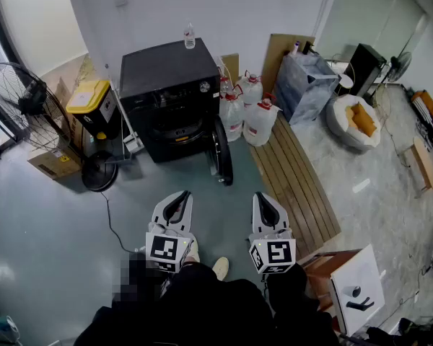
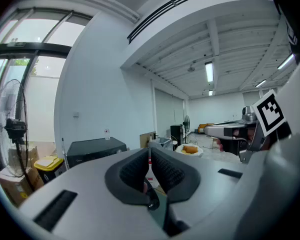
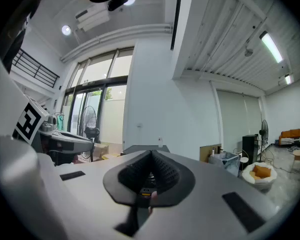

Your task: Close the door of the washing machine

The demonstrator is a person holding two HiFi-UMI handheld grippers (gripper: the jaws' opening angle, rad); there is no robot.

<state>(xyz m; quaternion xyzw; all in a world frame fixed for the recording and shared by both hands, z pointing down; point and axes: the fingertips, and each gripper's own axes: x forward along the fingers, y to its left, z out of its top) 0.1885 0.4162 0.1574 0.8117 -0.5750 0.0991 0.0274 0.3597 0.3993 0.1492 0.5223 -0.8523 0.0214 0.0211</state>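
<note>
I'm looking at the washing machine [image 1: 166, 85], a boxy matt-black unit sitting on the floor against the white wall. Its round, dark-rimmed door [image 1: 221, 152] is hanging open, swung out edge-on toward me. I'm holding the left tool [image 1: 180, 197] and right tool [image 1: 262, 197] well short of it, both closed on nothing, probably for pushing rather than pinching. Translucent plastic jugs [image 1: 244, 114] are standing just beside the door.
</note>
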